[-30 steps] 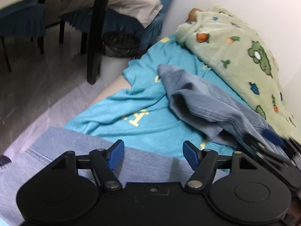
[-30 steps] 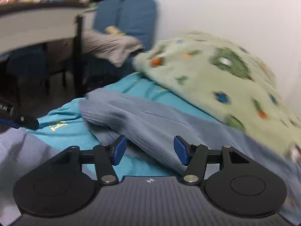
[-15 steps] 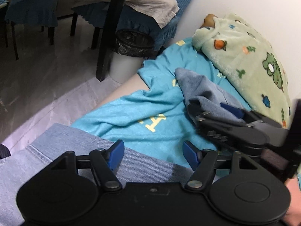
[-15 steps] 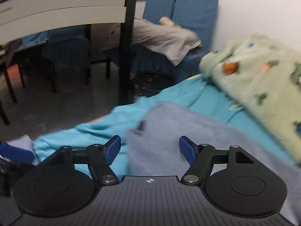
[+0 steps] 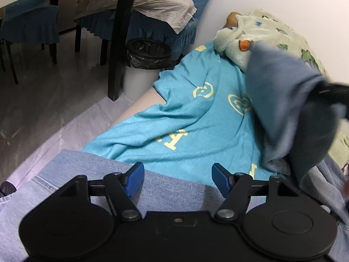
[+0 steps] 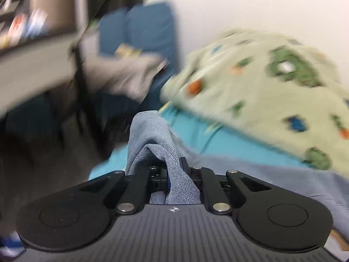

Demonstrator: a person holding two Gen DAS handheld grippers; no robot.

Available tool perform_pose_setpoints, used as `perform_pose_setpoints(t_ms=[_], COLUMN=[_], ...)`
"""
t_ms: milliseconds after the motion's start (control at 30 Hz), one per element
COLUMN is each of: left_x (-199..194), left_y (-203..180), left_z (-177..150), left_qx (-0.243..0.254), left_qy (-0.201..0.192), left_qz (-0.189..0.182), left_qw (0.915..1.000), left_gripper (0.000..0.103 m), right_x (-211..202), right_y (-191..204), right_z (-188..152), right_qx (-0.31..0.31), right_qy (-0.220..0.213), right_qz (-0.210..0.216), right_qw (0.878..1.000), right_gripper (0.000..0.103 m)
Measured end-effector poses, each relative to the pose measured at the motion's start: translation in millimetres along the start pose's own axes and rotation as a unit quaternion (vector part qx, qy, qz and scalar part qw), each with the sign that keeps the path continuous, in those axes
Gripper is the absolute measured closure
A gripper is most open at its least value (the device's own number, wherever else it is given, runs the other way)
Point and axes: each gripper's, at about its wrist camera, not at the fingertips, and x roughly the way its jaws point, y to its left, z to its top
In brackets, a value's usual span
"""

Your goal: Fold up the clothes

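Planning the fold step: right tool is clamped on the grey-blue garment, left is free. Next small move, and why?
Probably bring the left tool onto the near edge of the grey-blue garment. The right tool has just closed on a bunch of it and holds that end above the turquoise sheet. The left tool is open with nothing between its pads, so a second grip would let the cloth be spread.

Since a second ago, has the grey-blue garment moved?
Yes. The grey-blue garment now hangs lifted in front of the green blanket, off the teal sheet. The right gripper, whose jaws have just closed, pinches it.
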Motion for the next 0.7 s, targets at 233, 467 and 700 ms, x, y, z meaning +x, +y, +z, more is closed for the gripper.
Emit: perform_pose_setpoints(t_ms=[233, 467, 700], left_x=[-2, 2, 6], left_y=[-9, -18, -29], left_z=[-6, -10, -15], left_qx=[0.024, 0.045, 0.070], left_qy=[-0.009, -0.012, -0.017], left_qz=[0.005, 0.018, 0.029], left_qw=[0.9997, 0.9988, 0.9970], left_gripper=[0.037, 0.037, 0.037], right_x=[-85, -134, -125], right_y=[-132, -243, -293], right_z=[26, -48, -135], right_qx=[0.177, 0.280, 0.322], right_qy=[-0.073, -0.031, 0.056], right_qz=[-0.094, -0.193, -0.199], right_qw=[0.977, 0.940, 0.924], right_gripper=[0.095, 0.095, 0.091])
